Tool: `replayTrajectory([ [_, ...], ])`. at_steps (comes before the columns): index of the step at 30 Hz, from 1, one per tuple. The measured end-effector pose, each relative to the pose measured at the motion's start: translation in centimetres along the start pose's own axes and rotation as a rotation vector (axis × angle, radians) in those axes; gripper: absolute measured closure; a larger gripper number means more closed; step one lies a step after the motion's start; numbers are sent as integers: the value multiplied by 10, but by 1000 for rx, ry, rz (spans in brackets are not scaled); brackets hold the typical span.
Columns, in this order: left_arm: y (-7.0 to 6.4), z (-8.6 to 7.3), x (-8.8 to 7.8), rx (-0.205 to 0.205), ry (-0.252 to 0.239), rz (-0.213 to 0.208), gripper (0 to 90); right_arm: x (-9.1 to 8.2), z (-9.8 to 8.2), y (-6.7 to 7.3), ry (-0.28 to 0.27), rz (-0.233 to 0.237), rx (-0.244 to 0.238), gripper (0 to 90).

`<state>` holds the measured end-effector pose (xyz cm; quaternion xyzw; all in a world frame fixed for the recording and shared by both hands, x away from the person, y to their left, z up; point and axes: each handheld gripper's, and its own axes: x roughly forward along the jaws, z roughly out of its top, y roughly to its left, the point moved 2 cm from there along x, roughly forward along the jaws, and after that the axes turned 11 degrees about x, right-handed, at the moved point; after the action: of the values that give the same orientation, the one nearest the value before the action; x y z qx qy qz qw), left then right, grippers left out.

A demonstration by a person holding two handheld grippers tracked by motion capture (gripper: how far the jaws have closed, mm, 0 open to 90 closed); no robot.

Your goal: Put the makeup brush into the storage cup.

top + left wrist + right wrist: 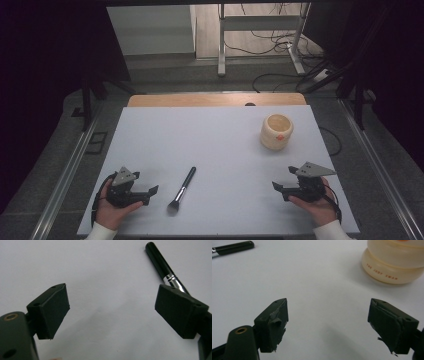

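A makeup brush point(182, 188) with a black handle and dark bristles lies on the white table point(215, 145), left of centre near the front. A cream round cup point(276, 131) stands at the back right. My left gripper point(150, 192) rests at the front left, just left of the brush, open with nothing between its jaws. In the left gripper view the brush handle point(160, 263) runs behind the right jaw. My right gripper point(278, 188) sits at the front right, open and empty. The right gripper view has the cup point(393, 262) ahead to the right and the brush handle point(234, 247) far left.
A wooden strip point(215, 99) runs along the table's far edge. Beyond it are a metal frame's legs point(221, 45) and loose cables point(280, 42) on the floor. Metal rails point(65, 175) flank the table on both sides.
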<state>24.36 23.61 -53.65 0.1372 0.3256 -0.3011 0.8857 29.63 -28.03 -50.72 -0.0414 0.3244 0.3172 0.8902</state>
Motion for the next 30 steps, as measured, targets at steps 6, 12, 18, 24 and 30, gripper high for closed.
replayTrajectory([
  [6, 0, -2, -2, 1, -5, -1, 129, 3, 0, -1, 8, 13, 2, 175],
  [12, 1, -1, -2, -29, -13, -18, 128, 3, 0, -1, 5, 8, 2, 181],
  [18, 1, 3, -6, -67, -12, -29, 137, 3, -1, -2, 9, 4, 8, 178],
  [24, -1, 10, -8, -78, 3, -28, 139, 3, -1, -5, 5, -2, 17, 177],
  [30, -1, 18, -11, -131, 19, -30, 148, 1, -1, -4, 1, -8, 16, 173],
])
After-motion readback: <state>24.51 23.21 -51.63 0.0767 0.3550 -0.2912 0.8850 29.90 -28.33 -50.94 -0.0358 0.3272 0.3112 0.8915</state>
